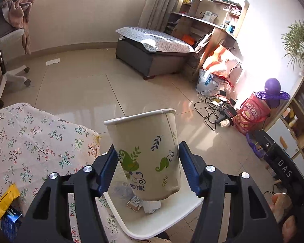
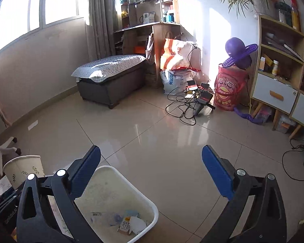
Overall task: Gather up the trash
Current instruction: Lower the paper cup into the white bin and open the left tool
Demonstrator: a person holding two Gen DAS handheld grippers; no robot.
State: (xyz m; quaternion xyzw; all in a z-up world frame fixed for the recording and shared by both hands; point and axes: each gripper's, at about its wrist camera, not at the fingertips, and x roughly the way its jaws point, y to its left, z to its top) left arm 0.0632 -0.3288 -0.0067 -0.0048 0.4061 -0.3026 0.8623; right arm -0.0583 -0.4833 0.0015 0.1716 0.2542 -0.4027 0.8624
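The paper cup (image 1: 147, 154) hangs pinched in the left claw (image 1: 148, 168) above the white bin (image 2: 119, 208); it is light and thin-walled, best held low on its sides, gently. The right claw (image 2: 152, 174) is spread, empty. The cup's inside is hidden, possibly empty.

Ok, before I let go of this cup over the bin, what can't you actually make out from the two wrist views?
- Left wrist view: the paper cup hides much of the white bin floor, and the left gripper fingers cover its near rim.
- Cup's inside: not visible in either view, only its outer wall shows.
- Right wrist view: the right gripper finger covers the bin's left wall.
- Trash in the bin: print too small to read.
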